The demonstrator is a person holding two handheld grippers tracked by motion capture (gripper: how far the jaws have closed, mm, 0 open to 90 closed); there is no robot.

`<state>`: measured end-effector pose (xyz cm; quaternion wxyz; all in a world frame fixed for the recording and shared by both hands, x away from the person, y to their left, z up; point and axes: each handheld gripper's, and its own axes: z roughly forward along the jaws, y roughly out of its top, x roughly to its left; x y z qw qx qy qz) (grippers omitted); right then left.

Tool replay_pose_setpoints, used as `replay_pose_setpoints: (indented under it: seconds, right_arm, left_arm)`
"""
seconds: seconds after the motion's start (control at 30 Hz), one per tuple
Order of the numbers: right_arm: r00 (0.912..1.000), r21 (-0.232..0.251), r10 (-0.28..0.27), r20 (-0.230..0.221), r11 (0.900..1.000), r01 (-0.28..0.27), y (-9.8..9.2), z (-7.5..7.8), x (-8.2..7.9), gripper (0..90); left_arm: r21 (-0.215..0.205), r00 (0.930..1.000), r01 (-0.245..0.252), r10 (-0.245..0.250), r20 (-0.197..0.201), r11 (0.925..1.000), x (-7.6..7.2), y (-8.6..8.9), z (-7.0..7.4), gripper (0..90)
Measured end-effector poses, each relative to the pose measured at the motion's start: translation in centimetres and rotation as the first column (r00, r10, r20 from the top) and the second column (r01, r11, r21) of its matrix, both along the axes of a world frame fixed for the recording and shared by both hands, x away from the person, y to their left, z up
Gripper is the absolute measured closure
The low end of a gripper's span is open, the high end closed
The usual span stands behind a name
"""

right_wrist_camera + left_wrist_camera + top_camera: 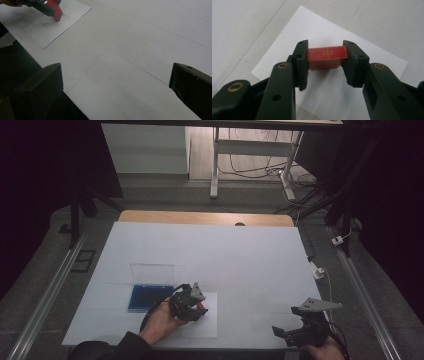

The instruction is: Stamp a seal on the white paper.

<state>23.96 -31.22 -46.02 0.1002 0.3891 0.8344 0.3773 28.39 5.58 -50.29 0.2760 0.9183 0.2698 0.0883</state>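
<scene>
A small red block (327, 57) with a gold character on its top face sits clamped between the jaws of my left gripper (325, 60), just above a white paper sheet (329, 95). From above, that gripper (192, 304) is over the sheet (205, 325) near the table's front, beside the blue box. The red block (55, 11) and the left gripper's dark jaw show at the top left of the right gripper view. My right gripper (115, 82) is open, jaws wide apart over bare white table cover; in the high view it (295, 332) rests at the front right.
An open blue case (148, 297) with a clear raised lid (152, 271) lies left of the sheet. The white table cover (225, 255) spreads across the middle and back. The table's front edge (52, 82) runs close under the right gripper.
</scene>
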Motion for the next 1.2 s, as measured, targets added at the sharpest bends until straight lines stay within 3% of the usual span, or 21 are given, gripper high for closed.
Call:
replay_pose_setpoints:
  seconds: [0.17, 0.27, 0.5, 0.93, 1.2]
  right_arm:
    - [1.0, 0.001, 0.004, -0.001, 1.0, -0.004, 0.0, 0.0, 0.0, 0.0]
    - [1.0, -0.002, 0.004, 0.0, 1.0, -0.004, 0.0, 0.0, 0.0, 0.0]
    - [1.0, -0.003, 0.005, 0.001, 1.0, -0.005, 0.0, 0.0, 0.0, 0.0]
    - [1.0, -0.013, 0.004, -0.004, 1.0, -0.004, 0.1, 0.0, 0.1, 0.0]
    - [1.0, -0.014, 0.005, -0.005, 1.0, -0.005, 0.1, -0.1, 0.1, 0.0]
  left_arm:
    - [-0.001, 0.9999, -0.008, 0.008, 0.015, 1.0, -0.3, 0.0, -0.1, 59.0]
    - [-0.043, 0.9998, -0.015, 0.015, -0.015, 0.9989, 0.1, 0.4, -0.3, 59.0]
    - [-0.092, 0.998, -0.025, 0.02, -0.06, 0.9955, 0.6, 1.0, -0.4, 59.1]
    - [-0.003, 0.9993, -0.015, 0.015, 0.033, 0.9999, -0.6, 0.0, -0.3, 59.1]
    - [-0.066, 0.9994, -0.023, 0.021, -0.026, 0.9975, 0.2, 0.6, -0.4, 59.1]
